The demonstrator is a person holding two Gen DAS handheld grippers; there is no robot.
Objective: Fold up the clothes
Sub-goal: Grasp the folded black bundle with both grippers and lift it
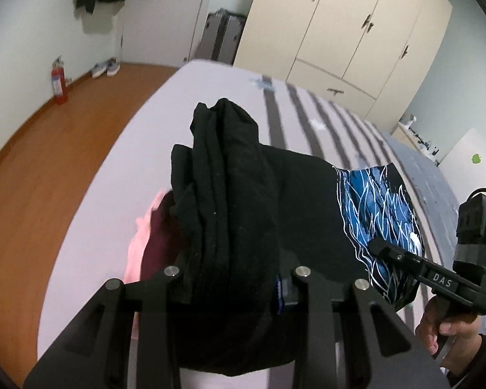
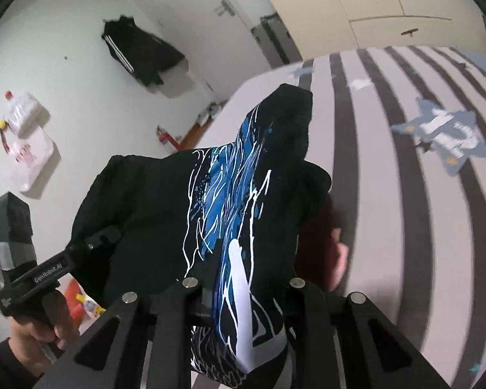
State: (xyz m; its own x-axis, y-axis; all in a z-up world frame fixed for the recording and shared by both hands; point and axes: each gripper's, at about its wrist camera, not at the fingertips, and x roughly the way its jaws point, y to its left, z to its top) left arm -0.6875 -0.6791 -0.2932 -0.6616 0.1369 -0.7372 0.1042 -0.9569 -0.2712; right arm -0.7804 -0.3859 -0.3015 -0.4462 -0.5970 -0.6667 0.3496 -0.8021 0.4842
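Both pairs of fingers are clenched on the same garment: the left gripper [image 1: 233, 278] pinches a thick bunch of the black T-shirt [image 1: 236, 194] between its jaws, and the right gripper [image 2: 239, 288] bites the stretch of it that carries the blue and white print [image 2: 230, 201]. Cloth fills each gap completely, so neither tool is loose. From the left side I can see the right tool's finger [image 1: 395, 254] pressed into the printed hem, with the person's hand [image 1: 444, 324] wrapped round the handle below it.

Held this way, the shirt hangs bunched and doubled between the two tools, lifted above the striped bed sheet [image 2: 388, 194] rather than lying on it. Under it sits a small pile of pink and maroon clothes [image 1: 152, 236] on the plain part of the bed.

To my eye this is the carrying step: the shirt looks folded over already and is being taken somewhere, perhaps to that pile. Next it needs lowering flat, both ends level so the layers do not slide apart, and only then should the jaws let go. Dropping one end early would likely spill the fold.
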